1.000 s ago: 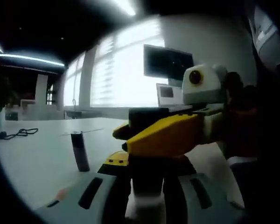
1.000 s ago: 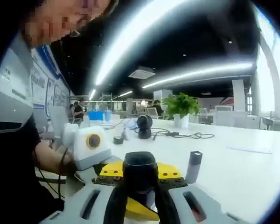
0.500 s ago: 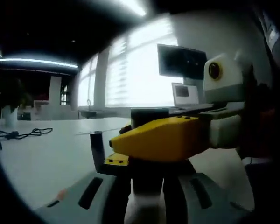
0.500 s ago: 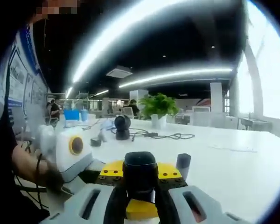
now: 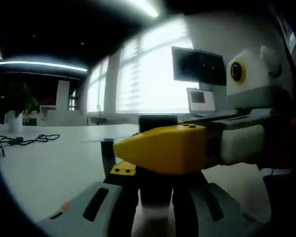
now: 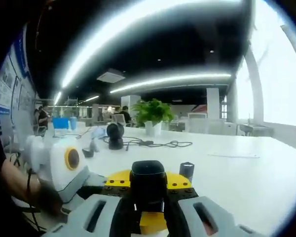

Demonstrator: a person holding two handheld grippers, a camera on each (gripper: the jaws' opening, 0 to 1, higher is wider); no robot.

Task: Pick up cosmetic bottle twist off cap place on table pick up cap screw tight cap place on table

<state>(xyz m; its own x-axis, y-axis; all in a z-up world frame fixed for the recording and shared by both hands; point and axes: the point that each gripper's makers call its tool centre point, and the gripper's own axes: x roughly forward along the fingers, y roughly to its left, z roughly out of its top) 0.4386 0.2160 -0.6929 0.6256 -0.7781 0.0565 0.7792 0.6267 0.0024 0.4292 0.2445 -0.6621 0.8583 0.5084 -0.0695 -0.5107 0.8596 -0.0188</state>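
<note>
- The cap [image 6: 148, 178], dark, sits clamped between the right gripper [image 6: 148, 197] jaws; its place there matches half a second ago.
- One bottle [image 5: 107, 155] stands on the white table [image 5: 44, 173], now mostly hidden behind the grippers in both views.
- The left gripper [image 5: 155, 207] jaws close on something pale, unclear what.
- One plant [image 6: 150, 111] stands far off.

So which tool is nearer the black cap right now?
Right. The right tool is clamped on the black cap, jaws on either side of it. The left tool sits close beneath, gripping what looks like the pale bottle.
</note>
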